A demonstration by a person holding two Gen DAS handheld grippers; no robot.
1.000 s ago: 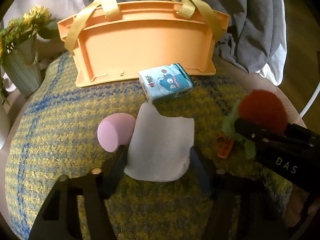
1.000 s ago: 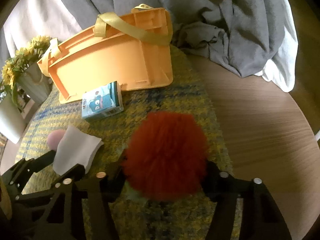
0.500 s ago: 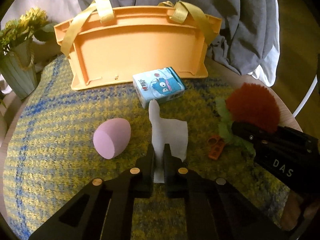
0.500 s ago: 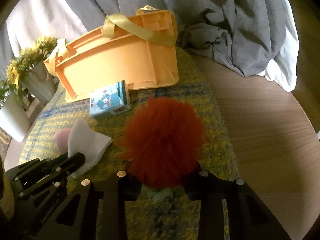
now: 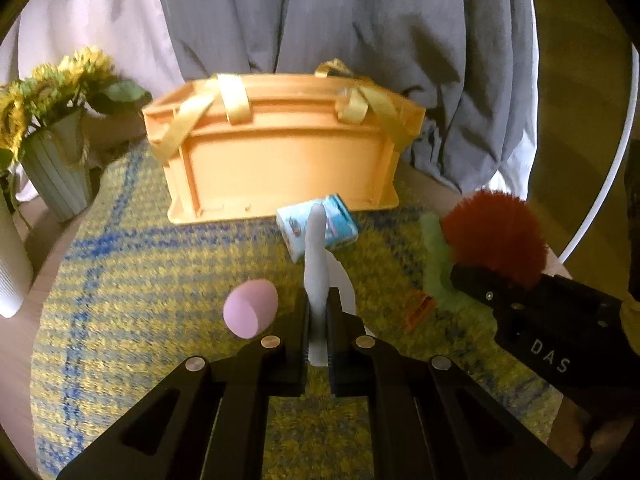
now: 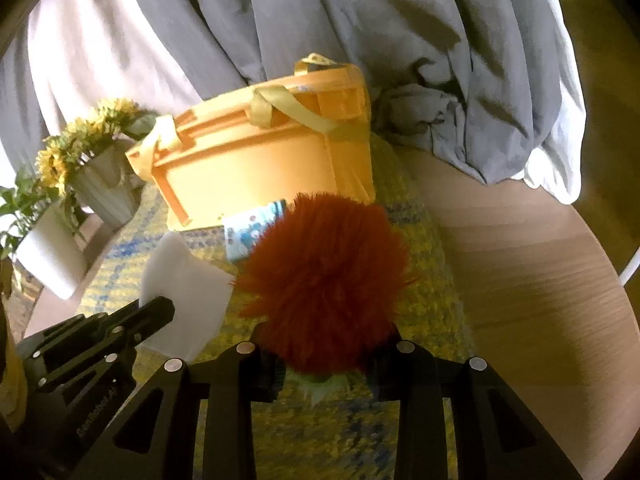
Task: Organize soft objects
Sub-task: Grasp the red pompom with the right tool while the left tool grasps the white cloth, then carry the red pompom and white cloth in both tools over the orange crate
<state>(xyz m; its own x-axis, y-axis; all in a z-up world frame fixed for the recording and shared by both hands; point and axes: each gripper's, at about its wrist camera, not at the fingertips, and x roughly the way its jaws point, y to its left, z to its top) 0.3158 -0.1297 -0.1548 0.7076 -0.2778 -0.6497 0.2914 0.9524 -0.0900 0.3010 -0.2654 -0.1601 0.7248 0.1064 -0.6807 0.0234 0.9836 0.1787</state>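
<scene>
My left gripper (image 5: 318, 340) is shut on a white cloth pad (image 5: 316, 264), held edge-on above the mat; the pad also shows in the right wrist view (image 6: 184, 300). My right gripper (image 6: 324, 364) is shut on a red fluffy pom-pom toy (image 6: 324, 280) with a green part below; the toy shows at the right in the left wrist view (image 5: 496, 236). A pink egg-shaped sponge (image 5: 250, 312) lies on the yellow-blue woven mat (image 5: 140, 280). An orange basket with yellow straps (image 5: 280, 160) stands at the back.
A blue tissue pack (image 5: 332, 228) lies before the basket. A small orange item (image 5: 418, 310) lies on the mat. A vase of sunflowers (image 5: 52, 160) and a white cup (image 5: 12, 276) stand left. Grey cloth (image 6: 440, 80) hangs behind. Bare wooden table (image 6: 520, 280) is at the right.
My left gripper closed on the white pad and lifted it. My right gripper closed on the red pom-pom and raised it. Both views now sit higher, facing the basket.
</scene>
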